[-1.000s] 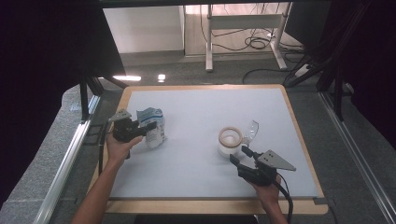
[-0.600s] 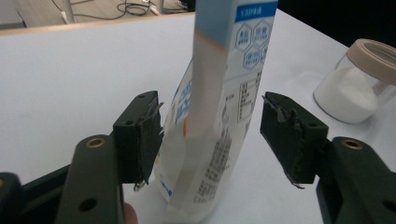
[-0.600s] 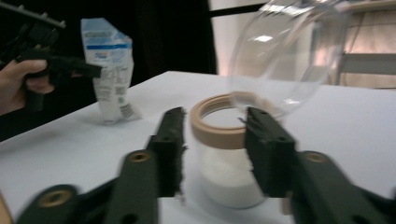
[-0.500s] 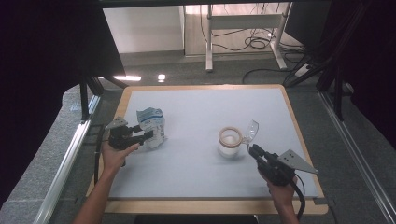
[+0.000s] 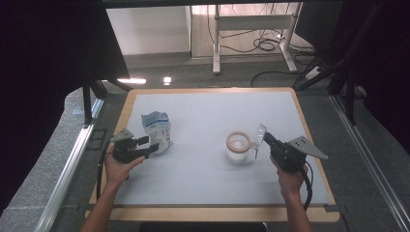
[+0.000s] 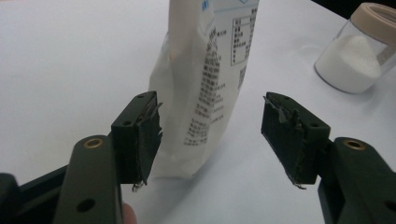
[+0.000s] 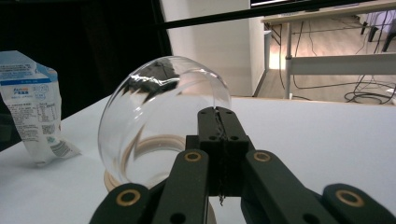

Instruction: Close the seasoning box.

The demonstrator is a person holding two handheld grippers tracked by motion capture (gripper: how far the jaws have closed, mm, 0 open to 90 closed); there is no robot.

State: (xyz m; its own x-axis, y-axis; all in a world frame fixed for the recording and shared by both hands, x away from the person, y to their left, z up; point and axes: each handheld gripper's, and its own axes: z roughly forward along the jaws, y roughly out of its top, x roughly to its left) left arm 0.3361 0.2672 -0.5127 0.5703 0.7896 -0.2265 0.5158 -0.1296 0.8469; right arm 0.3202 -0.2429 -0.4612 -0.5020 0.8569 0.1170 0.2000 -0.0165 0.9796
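Change since a second ago: the left gripper (image 5: 153, 145) has drawn back from the bag (image 5: 157, 129) toward the table's left edge; the right gripper (image 5: 265, 137) has shifted right and a little up, taking the clear lid (image 5: 258, 136) with it off to the jar's right side. The bag and jar (image 5: 238, 147) stand where they stood.

Left gripper: jaws have opened and now stand wide apart, one on either side of the bag's lower edge in the left gripper view. Neither pad (image 6: 142, 135) presses on the bag (image 6: 210, 84); the near one seems just clear of it, though the angle leaves that a little uncertain.

Right gripper (image 7: 218, 116): jaws have just been closing and are now pressed together, pinching the rim of the clear lid (image 7: 159, 112), held tilted on edge.

Bag: white with blue print, upright, left of centre on the grey mat (image 5: 208, 116).

Jar: open, tan collar, white powder inside, right of centre, just beside the held lid.

Table (image 5: 316, 159): wooden border around the mat.
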